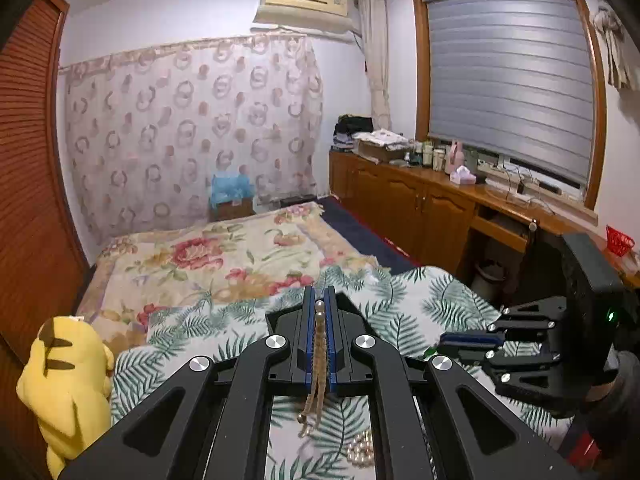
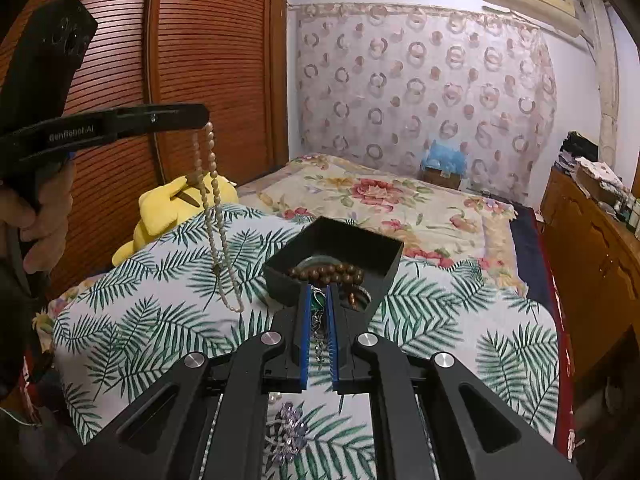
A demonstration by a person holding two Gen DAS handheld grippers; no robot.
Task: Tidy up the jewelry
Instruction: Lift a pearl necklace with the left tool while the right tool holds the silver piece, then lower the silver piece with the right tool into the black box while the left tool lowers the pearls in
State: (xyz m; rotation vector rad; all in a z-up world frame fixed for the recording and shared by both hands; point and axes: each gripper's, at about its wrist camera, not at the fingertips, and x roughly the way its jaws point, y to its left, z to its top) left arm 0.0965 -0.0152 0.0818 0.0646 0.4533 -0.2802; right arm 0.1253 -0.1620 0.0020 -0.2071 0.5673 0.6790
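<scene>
Jewelry in both claws. Left claw [image 2: 202, 118] clenched on a pale bead necklace [image 2: 212, 216], which hangs slack below it, tail on the bed [image 2: 132, 300]: light, limp, will swing; a grip near mid-strand suits. Right claw [image 2: 320, 296] clenched on a green pendant chain [image 2: 318, 320], thin and slippery, just short of the black box [image 2: 384, 254] ahead.

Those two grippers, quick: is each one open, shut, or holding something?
Left gripper: shut on the pale bead necklace, which dangles above the bed.
Right gripper: shut on the green pendant chain.
</scene>
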